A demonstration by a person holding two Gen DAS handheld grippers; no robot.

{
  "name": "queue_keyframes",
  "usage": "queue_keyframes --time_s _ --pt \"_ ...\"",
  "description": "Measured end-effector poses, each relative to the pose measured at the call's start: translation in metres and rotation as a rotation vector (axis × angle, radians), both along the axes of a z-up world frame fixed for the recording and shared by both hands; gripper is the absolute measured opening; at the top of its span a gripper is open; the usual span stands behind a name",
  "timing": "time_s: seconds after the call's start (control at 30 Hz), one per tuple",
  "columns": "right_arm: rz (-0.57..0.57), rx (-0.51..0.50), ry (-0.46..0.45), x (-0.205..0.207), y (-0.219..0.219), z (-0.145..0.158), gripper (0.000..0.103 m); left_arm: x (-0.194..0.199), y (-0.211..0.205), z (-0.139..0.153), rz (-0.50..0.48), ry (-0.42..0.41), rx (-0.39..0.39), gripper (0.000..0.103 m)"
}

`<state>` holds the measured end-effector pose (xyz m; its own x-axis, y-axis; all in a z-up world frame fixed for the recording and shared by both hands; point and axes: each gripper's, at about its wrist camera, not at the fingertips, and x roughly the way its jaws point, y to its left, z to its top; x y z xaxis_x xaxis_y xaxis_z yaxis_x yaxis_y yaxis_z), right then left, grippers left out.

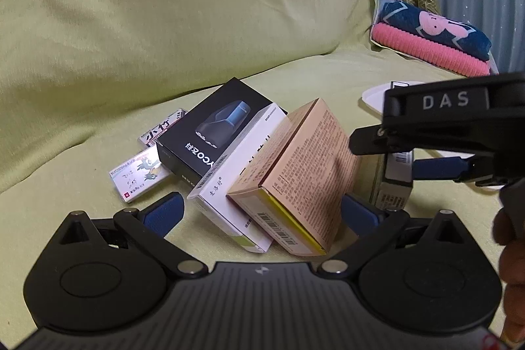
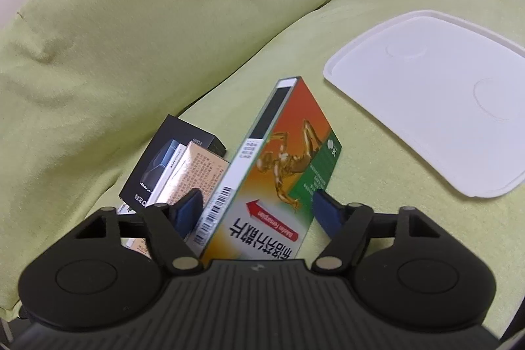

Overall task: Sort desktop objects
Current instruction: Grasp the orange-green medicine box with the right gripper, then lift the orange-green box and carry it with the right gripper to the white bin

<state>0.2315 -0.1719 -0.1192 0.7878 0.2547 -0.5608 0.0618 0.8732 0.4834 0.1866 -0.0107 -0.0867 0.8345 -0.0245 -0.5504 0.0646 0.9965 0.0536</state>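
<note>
On the green sofa cushion [image 2: 377, 22], beside the white lid [image 2: 426, 120], the right gripper [image 2: 256, 207] clasps the orange-green medicine box [image 2: 285, 159] standing on edge, while the left gripper [image 1: 262, 212] gapes around a tan box [image 1: 305, 166] leaning on white [image 1: 229, 176] and black [image 1: 210, 130] boxes.
</note>
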Motion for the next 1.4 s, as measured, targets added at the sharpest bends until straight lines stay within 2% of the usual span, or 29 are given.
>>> queue_keyframes --time_s 0.17,0.23,0.53,0.6,0.63,0.67,0.9,1.03,1.13,1.23,1.4 --pt "-0.018 -0.025 0.016 -0.001 0.000 0.004 0.047 0.000 -0.004 -0.003 -0.025 0.014 0.013 0.102" --pt "-0.038 -0.024 0.039 -0.001 -0.003 0.003 0.044 0.001 -0.007 -0.004 -0.042 0.019 0.022 0.102" --pt "-0.057 0.003 0.106 0.008 -0.009 -0.010 0.043 0.001 -0.016 -0.008 -0.078 0.047 0.034 0.102" --pt "-0.050 0.006 0.110 0.009 -0.009 -0.012 0.032 0.001 -0.017 -0.010 -0.080 0.053 0.037 0.102" --pt "-0.042 -0.005 0.112 0.009 -0.008 -0.012 0.022 0.002 -0.017 -0.010 -0.082 0.056 0.039 0.102" --pt "-0.038 -0.012 0.114 0.009 -0.007 -0.012 0.020 0.002 -0.017 -0.011 -0.083 0.058 0.041 0.102" --pt "-0.018 -0.046 0.108 0.003 -0.011 0.004 0.016 0.000 -0.019 -0.012 -0.103 0.065 0.050 0.102" --pt "0.015 -0.166 0.097 -0.005 -0.007 0.017 0.016 -0.005 -0.023 -0.012 -0.136 0.063 0.061 0.102" --pt "0.067 -0.282 0.123 -0.013 0.001 0.017 0.016 -0.013 -0.029 -0.011 -0.183 0.048 0.085 0.102" --pt "0.104 -0.291 0.173 -0.016 -0.002 0.007 0.016 -0.022 -0.035 -0.010 -0.252 0.028 0.109 0.102" --pt "0.111 -0.265 0.185 -0.017 -0.013 0.004 0.017 -0.033 -0.047 -0.007 -0.336 0.003 0.132 0.102"
